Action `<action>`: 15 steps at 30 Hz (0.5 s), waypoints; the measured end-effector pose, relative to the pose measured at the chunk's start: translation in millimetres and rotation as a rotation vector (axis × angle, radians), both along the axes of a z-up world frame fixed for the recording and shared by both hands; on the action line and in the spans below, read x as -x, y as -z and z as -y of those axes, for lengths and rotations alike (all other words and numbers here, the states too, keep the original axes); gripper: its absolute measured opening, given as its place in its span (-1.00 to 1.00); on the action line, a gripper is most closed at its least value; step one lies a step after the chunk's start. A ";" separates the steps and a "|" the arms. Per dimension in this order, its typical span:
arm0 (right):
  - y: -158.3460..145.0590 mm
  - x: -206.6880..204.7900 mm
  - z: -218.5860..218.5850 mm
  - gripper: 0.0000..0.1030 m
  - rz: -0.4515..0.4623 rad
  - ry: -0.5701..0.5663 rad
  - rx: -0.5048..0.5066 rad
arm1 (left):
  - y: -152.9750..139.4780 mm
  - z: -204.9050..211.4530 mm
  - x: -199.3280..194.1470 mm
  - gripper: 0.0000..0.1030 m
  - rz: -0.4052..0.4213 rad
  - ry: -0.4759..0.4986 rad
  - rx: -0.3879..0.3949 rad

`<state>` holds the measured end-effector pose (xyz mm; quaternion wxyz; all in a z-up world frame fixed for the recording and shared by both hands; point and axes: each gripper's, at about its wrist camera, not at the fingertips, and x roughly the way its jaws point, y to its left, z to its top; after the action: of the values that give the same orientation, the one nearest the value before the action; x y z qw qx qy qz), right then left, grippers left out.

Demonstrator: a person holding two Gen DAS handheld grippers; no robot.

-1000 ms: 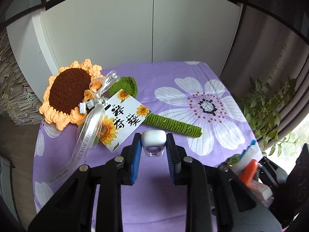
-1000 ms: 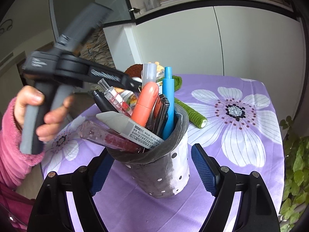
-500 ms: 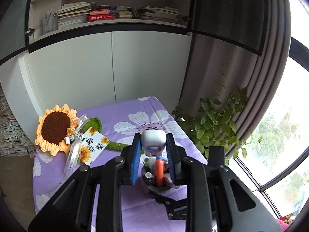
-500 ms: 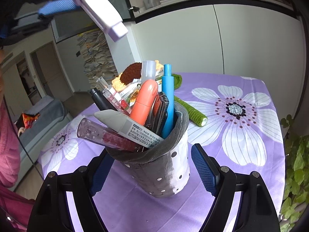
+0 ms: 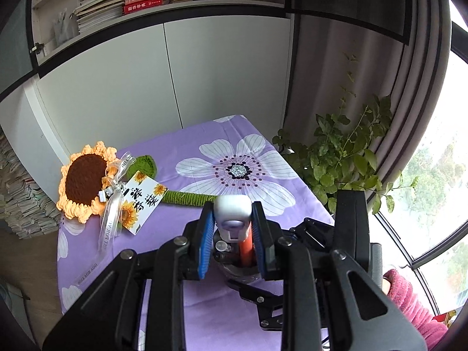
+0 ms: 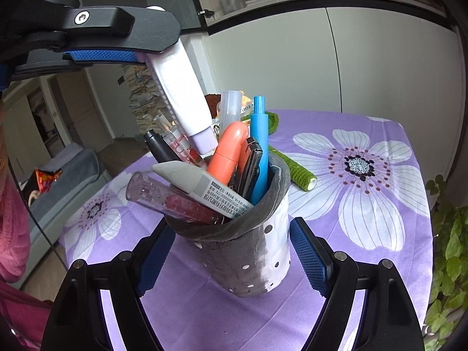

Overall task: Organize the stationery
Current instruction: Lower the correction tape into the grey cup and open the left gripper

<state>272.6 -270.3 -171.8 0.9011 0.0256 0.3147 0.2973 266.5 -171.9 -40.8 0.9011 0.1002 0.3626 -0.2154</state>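
Note:
My left gripper (image 5: pixel 232 215) is shut on a white correction tape (image 5: pixel 233 216) with a lilac tip. In the right wrist view the tape (image 6: pixel 178 93) slants down from the upper left, and its lilac tip (image 6: pixel 204 142) hangs just above the pens. Below it stands a grey felt pen holder (image 6: pixel 248 251) stuffed with several pens, among them an orange one (image 6: pixel 228 155) and a blue one (image 6: pixel 260 146). My right gripper (image 6: pixel 232 234) has a blue pad against each side of the holder. In the left wrist view the holder (image 5: pixel 234 269) shows between my left fingers.
A crochet sunflower (image 5: pixel 84 181) with a ribbon, a card and a green stem (image 5: pixel 187 198) lies at the back left of the purple flowered tablecloth (image 5: pixel 239 146). A leafy plant (image 5: pixel 345 158) stands off the table's right edge. A pink sleeve (image 5: pixel 409 301) is at the right.
My left gripper has swung with the white tape from over the sunflower to above the pen holder, and the tape's tip now hangs just over the pens. The right gripper has kept still.

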 end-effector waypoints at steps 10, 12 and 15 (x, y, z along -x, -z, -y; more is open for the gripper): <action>0.5 -0.9 0.5 0.59 -0.003 0.000 -0.002 | 2.0 0.5 0.2 -0.55 -0.093 0.040 0.007; 0.6 -1.0 0.8 0.59 -0.003 0.000 -0.004 | 1.4 1.1 -0.6 -0.55 -0.091 0.028 -0.012; 0.8 -1.2 1.4 0.59 -0.005 0.003 -0.005 | 5.2 5.7 -3.2 -0.55 -0.133 0.037 -0.033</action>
<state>273.8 -271.7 -172.6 0.9006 0.0292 0.3163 0.2968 269.7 -177.6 -45.9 0.8692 0.1074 0.4231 -0.2322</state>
